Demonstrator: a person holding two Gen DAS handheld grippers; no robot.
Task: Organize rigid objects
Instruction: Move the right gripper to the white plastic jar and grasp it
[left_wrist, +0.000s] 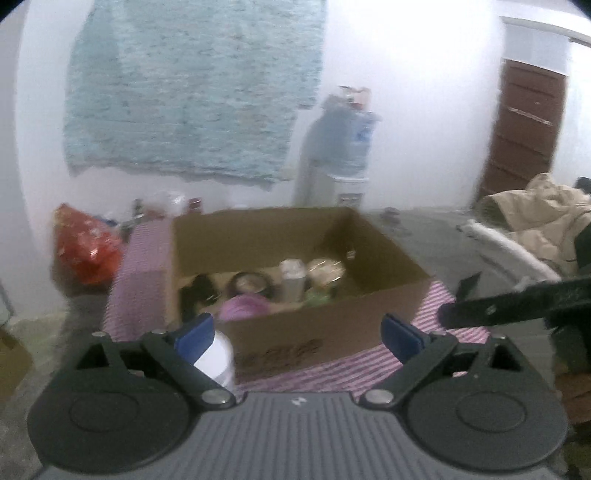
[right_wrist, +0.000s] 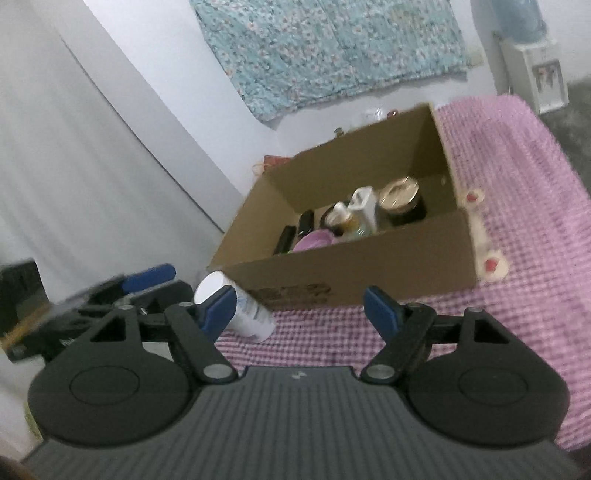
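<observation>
An open cardboard box (left_wrist: 369, 306) (right_wrist: 369, 273) stands on a pink checked cloth (right_wrist: 517, 258). Inside it are a gold-lidded jar (left_wrist: 327, 271) (right_wrist: 400, 194), an upright white bottle (left_wrist: 291, 280) (right_wrist: 364, 208), a pink bowl (left_wrist: 243, 308) (right_wrist: 314, 240) and some dark items. A white cylindrical bottle (left_wrist: 218, 360) (right_wrist: 240, 306) lies on its side on the cloth by the box's near left corner. My left gripper (left_wrist: 298, 334) is open in front of the box, with nothing between its pads. My right gripper (right_wrist: 300, 310) is open too and holds nothing. The lying bottle is partly hidden behind each gripper's left finger.
A water dispenser (left_wrist: 347, 155) stands against the far wall under a hung floral cloth (left_wrist: 192, 85). A red bag (left_wrist: 85, 243) and small jars sit left of the box. Beige clothes (left_wrist: 535, 218) and a brown door (left_wrist: 524, 129) are at the right. A white strip with red dots (right_wrist: 484, 240) hangs at the box's right corner.
</observation>
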